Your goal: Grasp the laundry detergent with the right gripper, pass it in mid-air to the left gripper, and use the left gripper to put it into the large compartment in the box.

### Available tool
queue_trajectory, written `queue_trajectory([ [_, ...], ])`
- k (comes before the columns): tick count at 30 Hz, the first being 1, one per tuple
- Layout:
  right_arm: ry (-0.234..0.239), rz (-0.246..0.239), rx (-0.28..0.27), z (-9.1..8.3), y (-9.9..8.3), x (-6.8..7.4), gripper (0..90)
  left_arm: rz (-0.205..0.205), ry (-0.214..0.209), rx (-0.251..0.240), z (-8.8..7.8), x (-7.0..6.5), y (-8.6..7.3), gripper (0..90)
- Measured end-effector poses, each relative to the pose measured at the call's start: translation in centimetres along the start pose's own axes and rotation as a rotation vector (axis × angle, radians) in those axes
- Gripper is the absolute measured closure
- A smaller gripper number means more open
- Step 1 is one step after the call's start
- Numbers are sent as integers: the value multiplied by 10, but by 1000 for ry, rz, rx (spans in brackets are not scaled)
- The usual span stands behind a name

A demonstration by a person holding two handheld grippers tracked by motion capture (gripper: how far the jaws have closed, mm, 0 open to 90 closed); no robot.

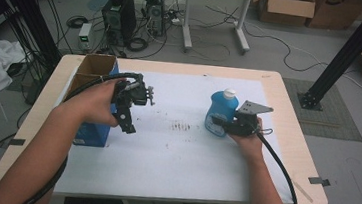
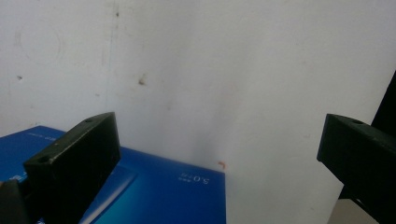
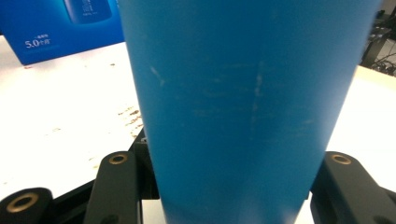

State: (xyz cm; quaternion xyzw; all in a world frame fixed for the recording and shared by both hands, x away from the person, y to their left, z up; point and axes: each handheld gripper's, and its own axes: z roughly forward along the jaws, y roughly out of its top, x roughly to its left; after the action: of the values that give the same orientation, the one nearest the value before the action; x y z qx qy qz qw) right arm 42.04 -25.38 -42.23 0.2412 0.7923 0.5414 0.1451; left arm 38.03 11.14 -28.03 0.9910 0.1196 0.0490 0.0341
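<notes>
A blue bottle (image 1: 221,111) with a white cap stands upright on the white sheet (image 1: 173,156), right of centre. My right gripper (image 1: 222,124) is shut on the bottle's lower body from the right; in the right gripper view the blue bottle (image 3: 247,107) sits between the two black jaws, which press on its sides. My left gripper (image 1: 124,119) hangs over the sheet's left part, pointing down beside a tall blue box (image 1: 93,130). In the left gripper view my left gripper (image 2: 219,154) is open, with only white sheet between its jaws.
The blue box (image 2: 163,186) stands at the table's left with its top flaps open, showing brown card inside. Dark specks mark the sheet's middle (image 1: 181,126). The wooden table edge (image 1: 294,128) runs close to the right hand. Boxes, cables and computers lie on the floor beyond.
</notes>
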Motion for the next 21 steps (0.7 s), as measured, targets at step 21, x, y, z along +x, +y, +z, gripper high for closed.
queue_trajectory([
  [21,207,-139,-23,-38,35,70,463,79,-9,-20,-21,-13,27,1],
])
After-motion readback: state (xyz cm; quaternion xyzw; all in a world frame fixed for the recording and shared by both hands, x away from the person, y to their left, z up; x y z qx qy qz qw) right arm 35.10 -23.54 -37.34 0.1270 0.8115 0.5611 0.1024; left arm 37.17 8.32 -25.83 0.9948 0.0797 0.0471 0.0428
